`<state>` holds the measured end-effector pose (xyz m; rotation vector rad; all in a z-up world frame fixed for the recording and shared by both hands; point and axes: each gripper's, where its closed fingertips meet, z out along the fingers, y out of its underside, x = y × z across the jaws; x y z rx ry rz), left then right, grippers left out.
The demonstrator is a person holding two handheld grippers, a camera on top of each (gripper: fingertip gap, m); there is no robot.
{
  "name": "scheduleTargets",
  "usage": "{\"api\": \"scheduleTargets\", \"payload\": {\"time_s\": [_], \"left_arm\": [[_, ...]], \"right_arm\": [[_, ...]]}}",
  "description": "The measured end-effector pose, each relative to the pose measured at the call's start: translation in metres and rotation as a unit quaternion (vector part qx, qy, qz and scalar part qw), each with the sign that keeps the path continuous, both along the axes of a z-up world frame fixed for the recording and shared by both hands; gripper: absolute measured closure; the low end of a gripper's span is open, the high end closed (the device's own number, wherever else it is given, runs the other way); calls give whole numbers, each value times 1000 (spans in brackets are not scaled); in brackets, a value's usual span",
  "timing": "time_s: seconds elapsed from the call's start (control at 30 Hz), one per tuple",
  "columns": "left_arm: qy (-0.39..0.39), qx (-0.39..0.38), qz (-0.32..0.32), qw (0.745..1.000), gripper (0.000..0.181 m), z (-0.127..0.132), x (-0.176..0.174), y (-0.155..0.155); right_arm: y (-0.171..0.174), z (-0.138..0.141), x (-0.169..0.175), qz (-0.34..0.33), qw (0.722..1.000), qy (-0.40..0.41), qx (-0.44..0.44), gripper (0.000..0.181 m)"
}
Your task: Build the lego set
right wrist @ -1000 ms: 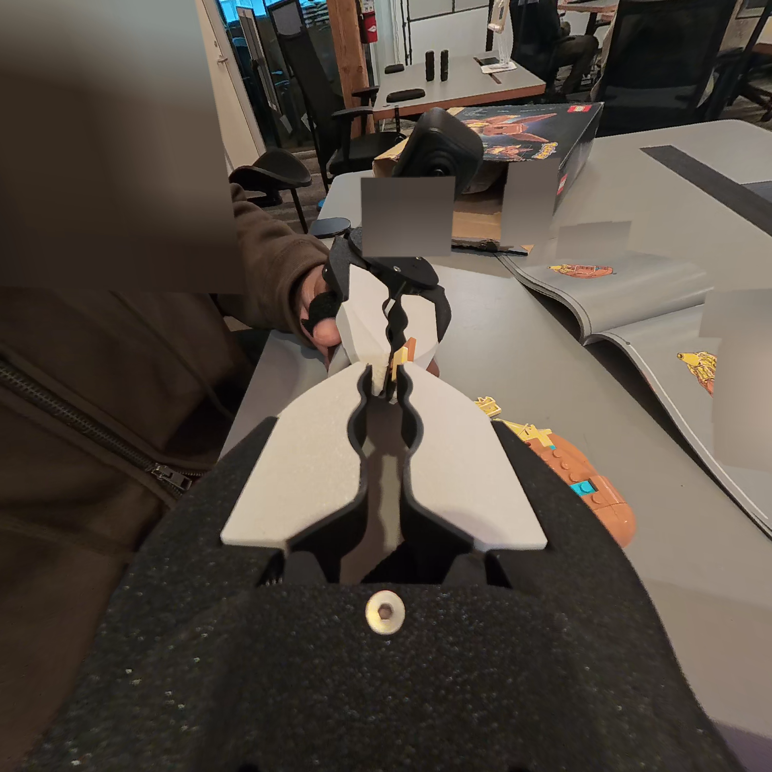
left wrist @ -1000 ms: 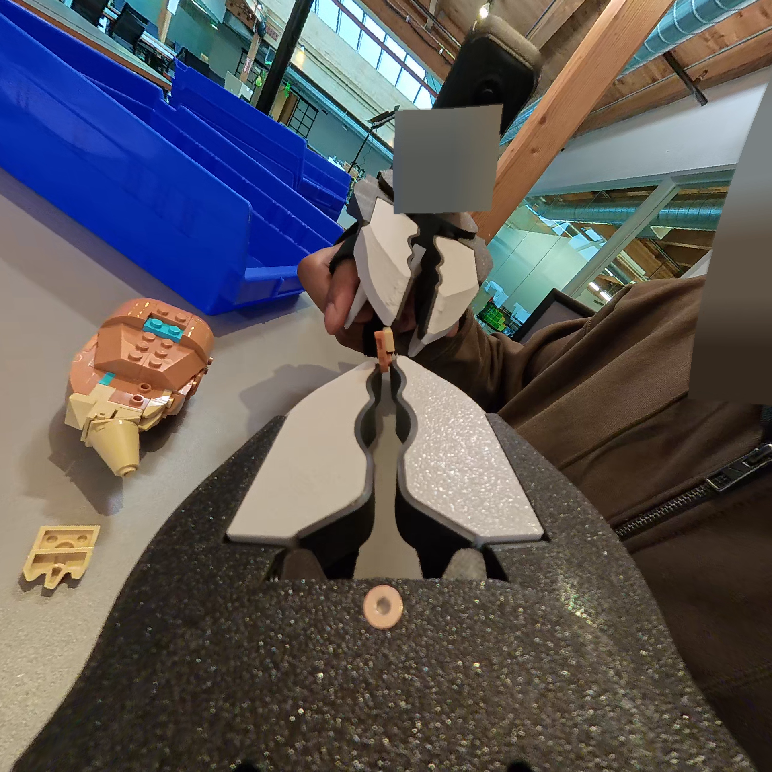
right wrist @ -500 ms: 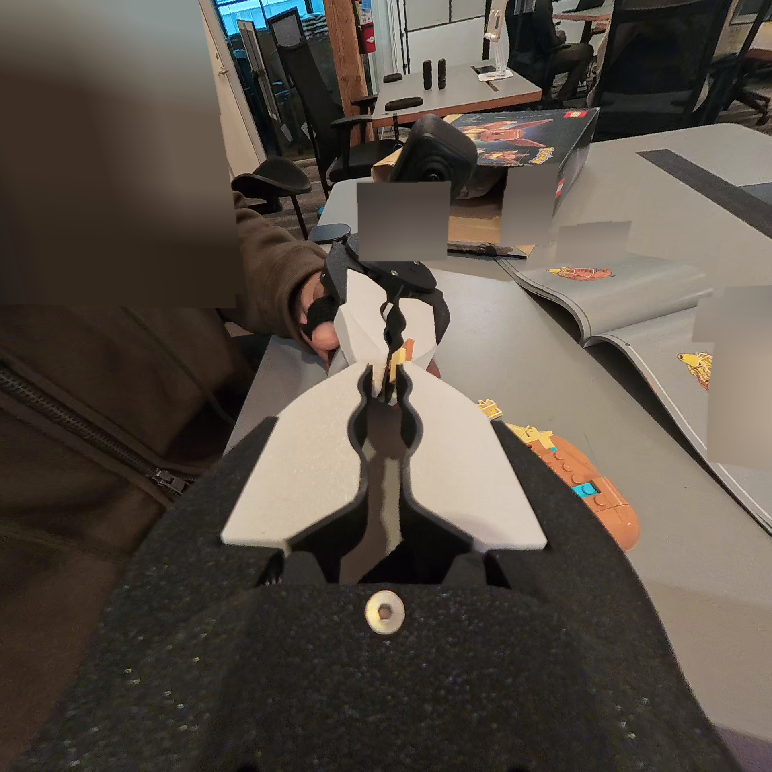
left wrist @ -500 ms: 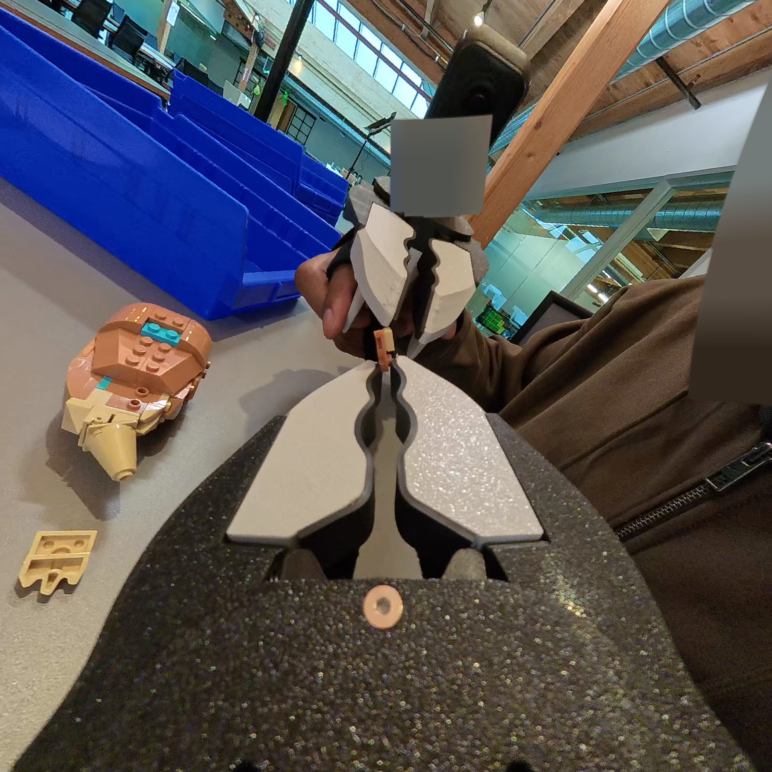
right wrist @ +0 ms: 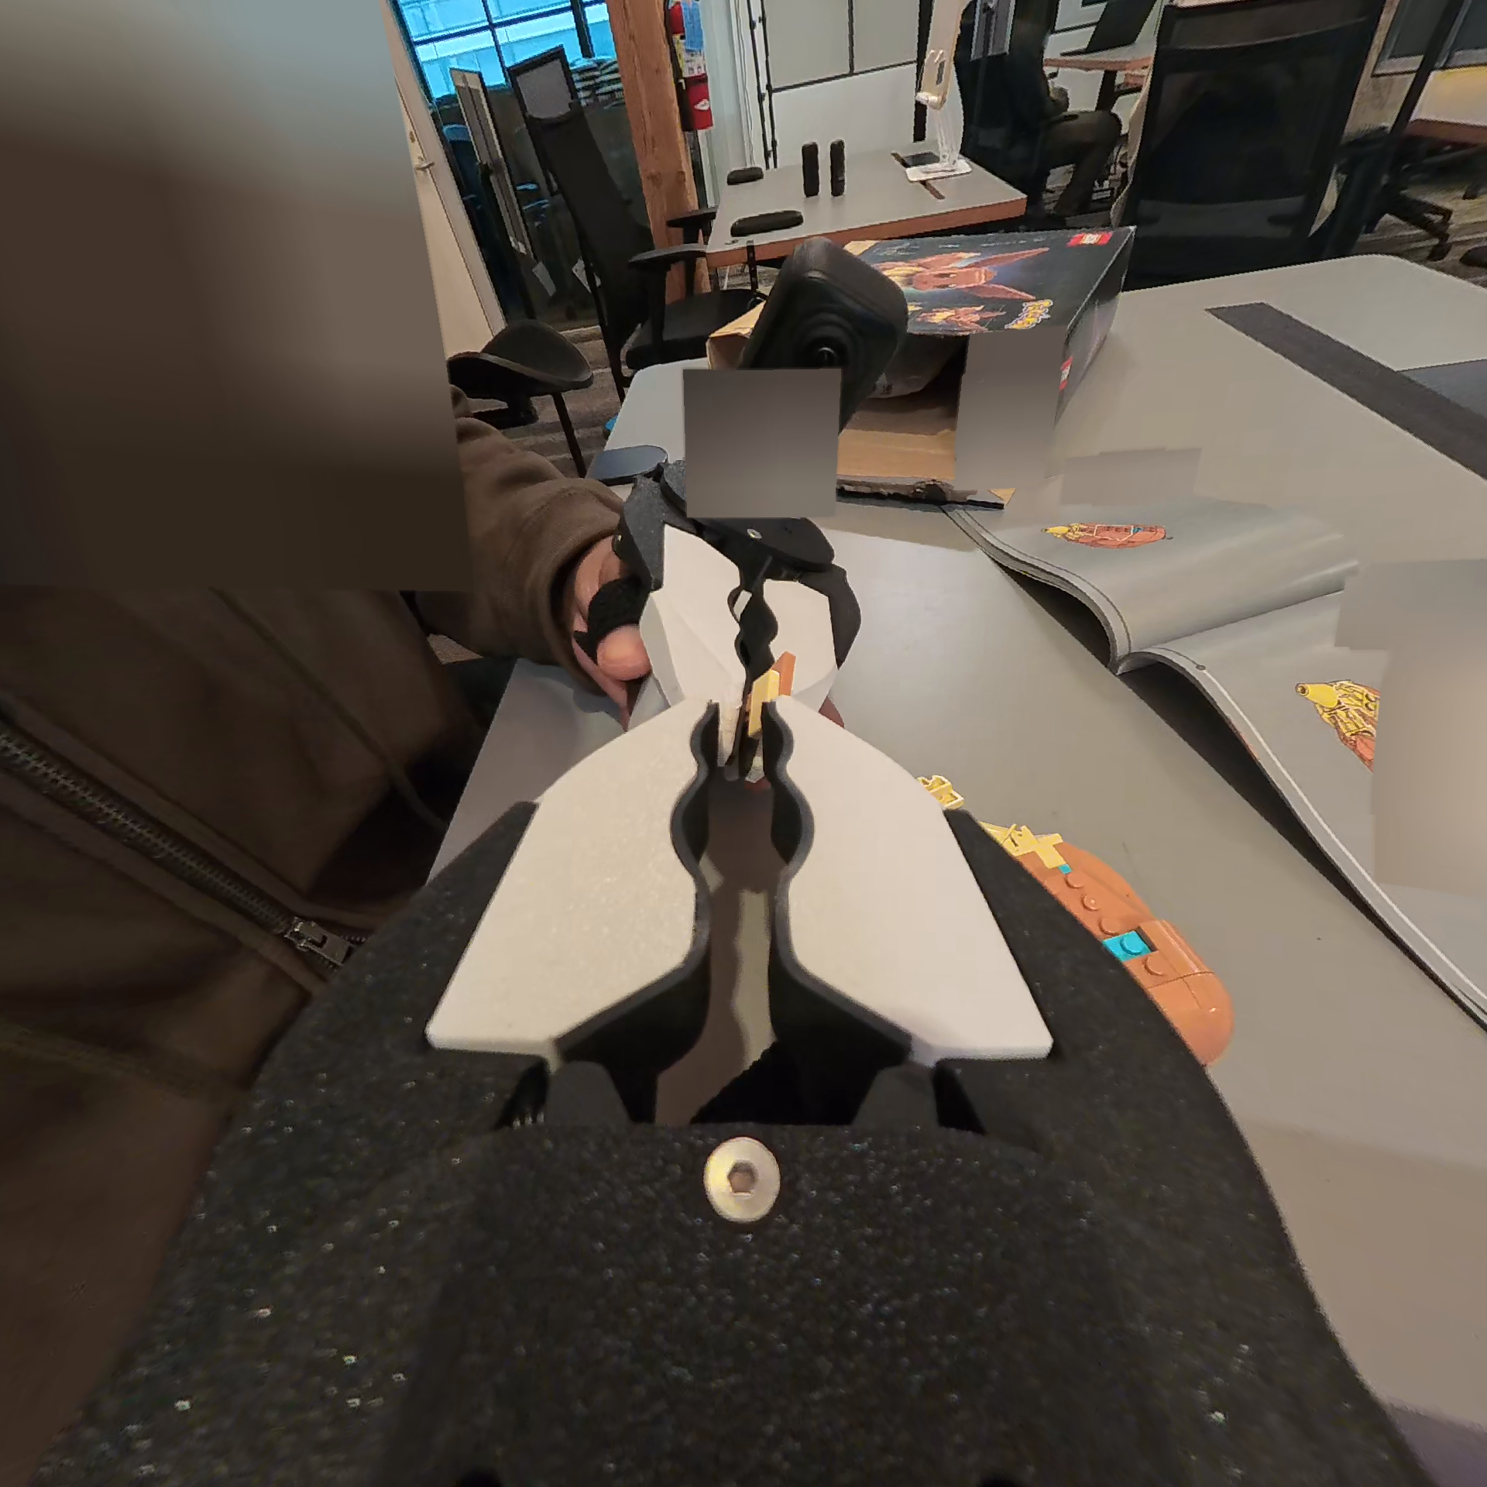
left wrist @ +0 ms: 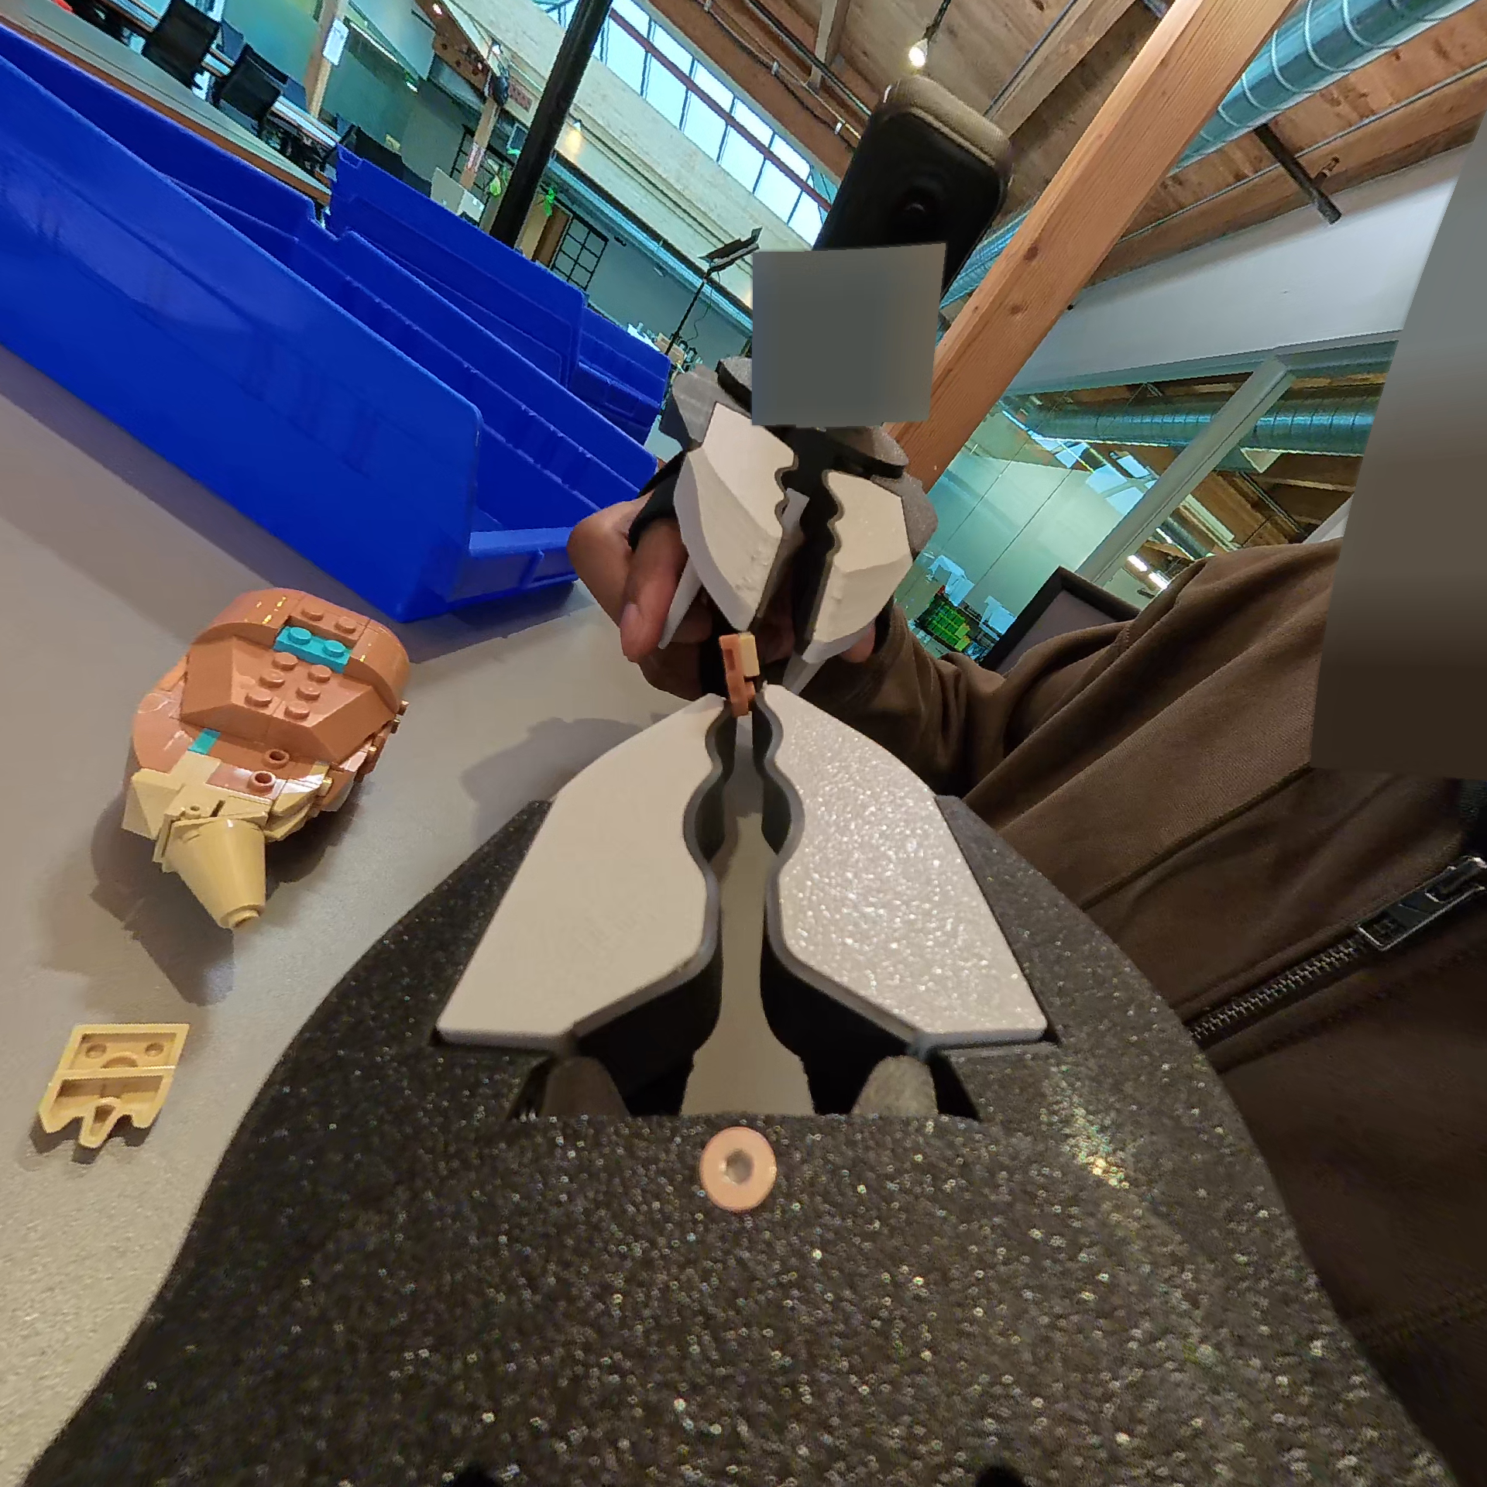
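Observation:
My left gripper (left wrist: 742,712) is shut on a small orange piece (left wrist: 734,668), held in the air above the grey table. My right gripper (right wrist: 742,716) faces it tip to tip and is shut on a small tan piece (right wrist: 760,696). The tan piece is pressed against the orange piece (right wrist: 784,668). In the left wrist view the right gripper (left wrist: 764,628) sits just beyond the orange piece. The partly built brown and tan model (left wrist: 273,724) lies on the table to the left, apart from both grippers. It also shows in the right wrist view (right wrist: 1143,949).
A loose tan bracket piece (left wrist: 113,1074) lies on the table near the left. Blue bins (left wrist: 241,362) line the far left side. An open instruction booklet (right wrist: 1207,595) and the set's box (right wrist: 1022,290) lie beyond. A person in a brown jacket (left wrist: 1167,805) sits close. The tips of both grippers are at nearly the same place.
Both grippers stay shut and tip to tip with the two small pieces between them. They have shifted only slightly. The model and the loose bracket have not moved.

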<state>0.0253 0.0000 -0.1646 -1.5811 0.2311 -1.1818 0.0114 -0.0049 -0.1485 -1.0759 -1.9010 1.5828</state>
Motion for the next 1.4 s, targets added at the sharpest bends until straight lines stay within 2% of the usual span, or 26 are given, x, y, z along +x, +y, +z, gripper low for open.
{"api": "scheduleTargets", "payload": {"time_s": [0.43, 0.87, 0.93, 1.1, 1.23, 1.4], "left_arm": [[-1, 6, 6, 1000, 178, 1, -1, 1], [7, 1, 1, 1000, 177, -1, 0, 1], [9, 1, 4, 1000, 177, -1, -1, 2], [-24, -3, -13, 1000, 177, 3, -3, -1], [-44, -21, -46, 998, 177, 3, 0, -4], [-49, -36, -42, 997, 177, 1, -1, -3]], "right_arm": [[-3, -3, 0, 4, 1000, -6, -5, 171], [1, 6, -2, -7, 997, 65, 32, 169], [2, 6, -3, -12, 995, 77, 53, 168], [7, -4, -2, -35, 976, 128, 175, 169], [3, -2, -1, -21, 973, 154, 168, 167], [3, 2, 1, -15, 968, 173, 179, 167]]}}
